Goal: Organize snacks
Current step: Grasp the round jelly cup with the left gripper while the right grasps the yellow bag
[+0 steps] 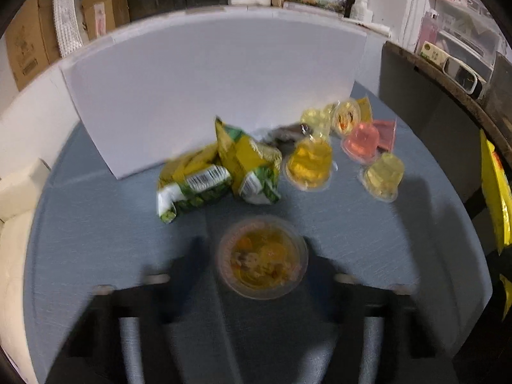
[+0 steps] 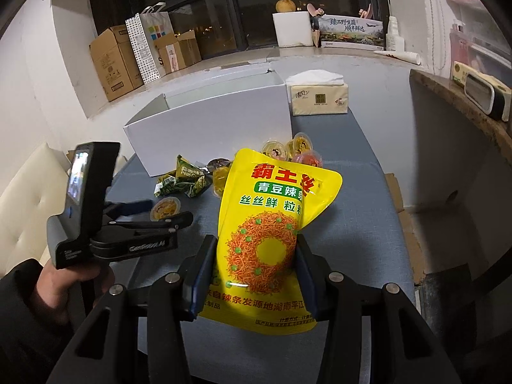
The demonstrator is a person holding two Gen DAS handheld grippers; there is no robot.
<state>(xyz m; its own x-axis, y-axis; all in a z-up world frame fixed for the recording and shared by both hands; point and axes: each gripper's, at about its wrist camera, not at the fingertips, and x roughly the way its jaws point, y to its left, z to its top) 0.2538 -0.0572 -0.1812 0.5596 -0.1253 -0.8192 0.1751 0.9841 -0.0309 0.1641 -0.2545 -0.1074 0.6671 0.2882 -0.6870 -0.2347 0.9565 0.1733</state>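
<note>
A round jelly cup [image 1: 260, 256] with an orange printed lid lies on the blue-grey table [image 1: 96, 240]. My left gripper [image 1: 259, 249] has a finger tight against each side of it, though this view is blurred. The right wrist view shows the same left gripper [image 2: 171, 211] low over that cup [image 2: 164, 208]. My right gripper [image 2: 256, 256] is shut on a large yellow snack bag [image 2: 275, 198] and holds it upright above the table. Two green pea packets [image 1: 217, 172] and several loose jelly cups [image 1: 352, 137] lie further back.
An open white box [image 2: 208, 128] stands behind the snacks, with a tissue pack [image 2: 320, 99] to its right. A dark counter [image 1: 432, 112] borders the table's right side and a cream sofa [image 2: 28, 198] its left. A person's hand [image 2: 64, 281] holds the left gripper.
</note>
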